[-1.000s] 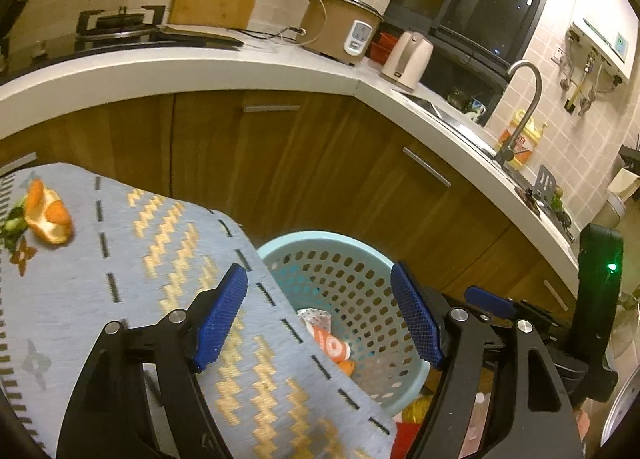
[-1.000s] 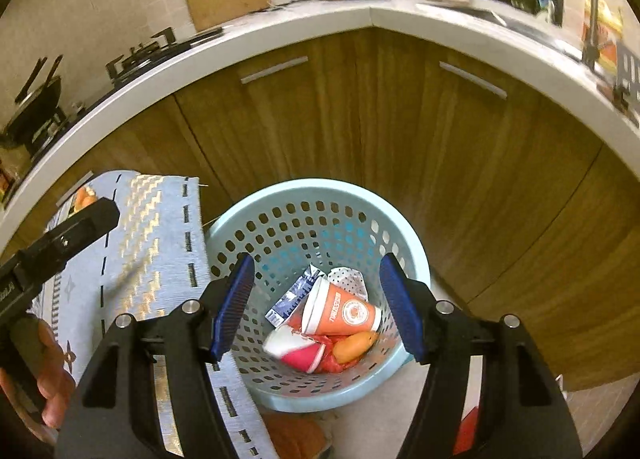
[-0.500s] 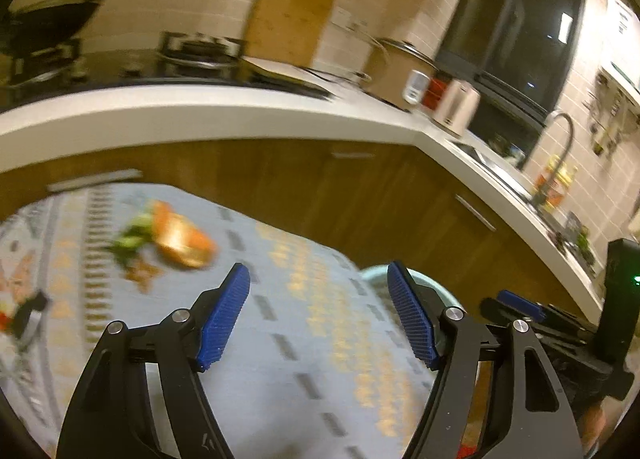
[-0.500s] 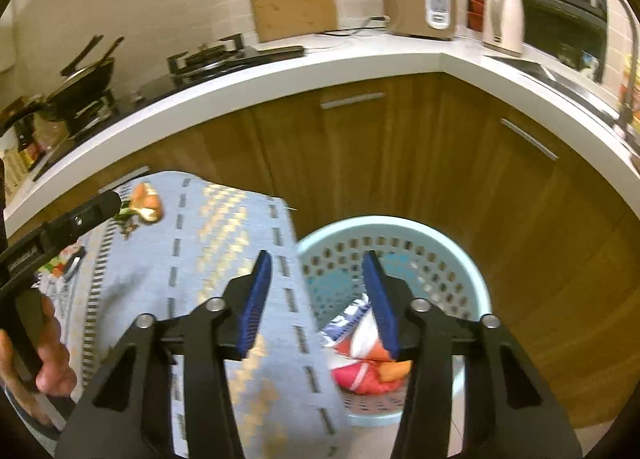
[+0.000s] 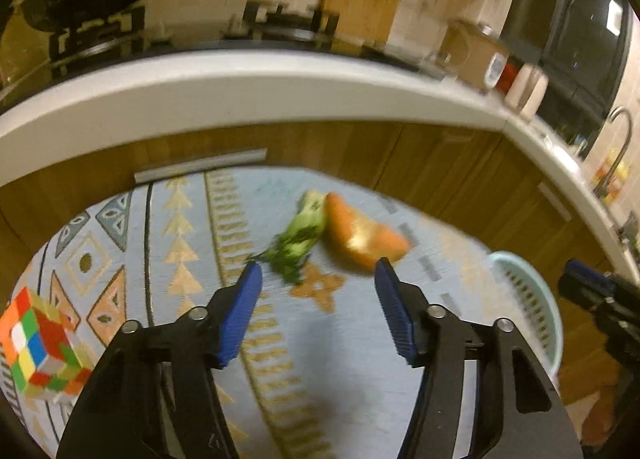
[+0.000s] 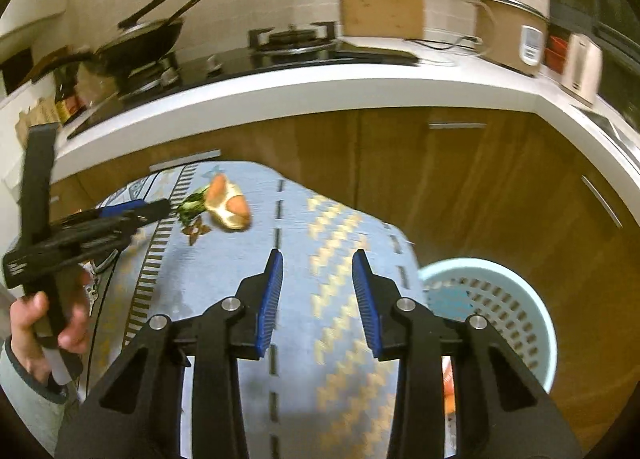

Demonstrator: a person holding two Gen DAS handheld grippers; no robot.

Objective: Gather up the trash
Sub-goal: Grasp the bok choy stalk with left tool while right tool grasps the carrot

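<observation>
While lying on the pale blue patterned rug (image 5: 360, 359), the curved orange peel (image 5: 362, 235) is touching a scrap of green leafy vegetable (image 5: 298, 237) on its left. Left gripper (image 5: 318, 279) is hovering near them, jaws spread wide, holding nothing. Right gripper (image 6: 317, 259) is hanging over the rug, jaws parted, empty. Light blue perforated plastic basket (image 6: 516, 295) is sitting at the rug's right. Multicoloured puzzle cube (image 5: 38, 351) is resting near left.
</observation>
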